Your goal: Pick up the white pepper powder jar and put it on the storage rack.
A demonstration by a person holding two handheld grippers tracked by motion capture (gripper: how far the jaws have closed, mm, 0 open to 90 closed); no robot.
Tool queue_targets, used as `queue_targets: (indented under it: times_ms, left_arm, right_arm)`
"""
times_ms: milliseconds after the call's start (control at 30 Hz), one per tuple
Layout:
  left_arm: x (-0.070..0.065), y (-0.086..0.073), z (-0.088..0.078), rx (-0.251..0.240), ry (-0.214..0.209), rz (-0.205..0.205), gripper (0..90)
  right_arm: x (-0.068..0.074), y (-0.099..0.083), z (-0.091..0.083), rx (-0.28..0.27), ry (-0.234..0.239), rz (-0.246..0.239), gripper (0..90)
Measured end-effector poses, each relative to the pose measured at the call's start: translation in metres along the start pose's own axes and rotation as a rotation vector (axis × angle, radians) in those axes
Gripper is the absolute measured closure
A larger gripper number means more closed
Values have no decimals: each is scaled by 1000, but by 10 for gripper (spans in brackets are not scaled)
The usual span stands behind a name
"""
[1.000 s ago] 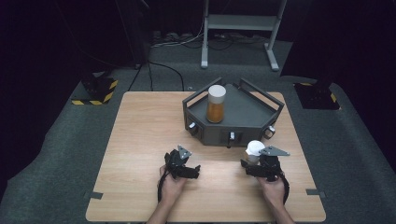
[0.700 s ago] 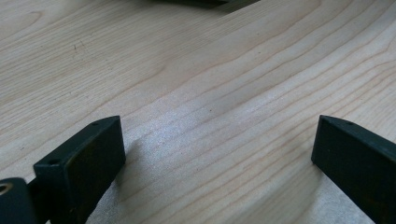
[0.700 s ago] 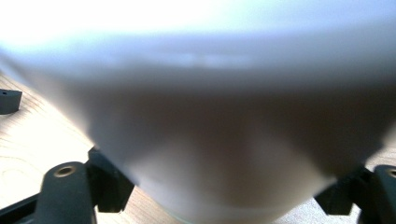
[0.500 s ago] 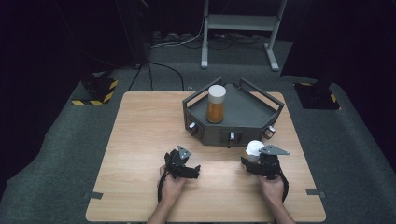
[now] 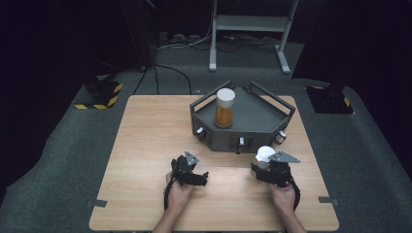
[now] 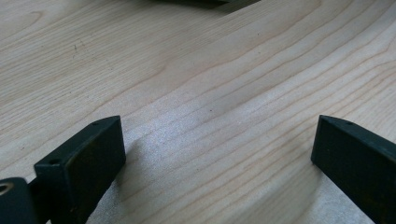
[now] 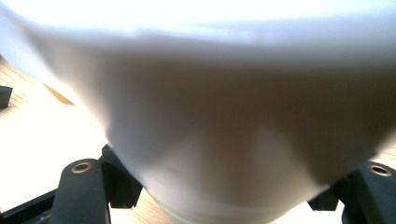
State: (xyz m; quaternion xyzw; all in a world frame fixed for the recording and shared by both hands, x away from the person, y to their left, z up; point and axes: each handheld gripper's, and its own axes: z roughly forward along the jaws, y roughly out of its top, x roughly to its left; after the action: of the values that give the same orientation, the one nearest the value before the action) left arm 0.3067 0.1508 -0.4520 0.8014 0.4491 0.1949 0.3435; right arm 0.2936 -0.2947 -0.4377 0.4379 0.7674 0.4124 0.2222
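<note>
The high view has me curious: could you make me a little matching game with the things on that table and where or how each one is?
Things:
1. amber jar
2. white cup
3. left gripper
4. grey tray

States:
a. jaws apart over bare wood
b. stands inside the tray
c. clamped in the right gripper
d. sits at the table's far side

Pairs: 1-b, 2-c, 3-a, 4-d

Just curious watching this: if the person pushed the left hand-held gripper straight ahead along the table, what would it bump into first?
Probably the dark tray: ahead of the open left hand-held gripper lies bare wooden table, then the tray's edge. Depth is hard to judge.
</note>
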Motion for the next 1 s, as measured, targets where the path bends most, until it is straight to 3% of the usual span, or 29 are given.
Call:
queue_targets:
  times_ms: [400, 733, 1000]
  left_arm:
    - [0, 0, 0, 0, 0, 0, 30]
    - [0, 0, 0, 0, 0, 0, 29]
    - [0, 0, 0, 0, 0, 0, 30]
  right_arm:
    - [-3, 4, -2, 9, 2, 9, 307]
    - [-14, 11, -13, -8, 17, 25, 307]
    - [-24, 31, -24, 14, 45, 12, 307]
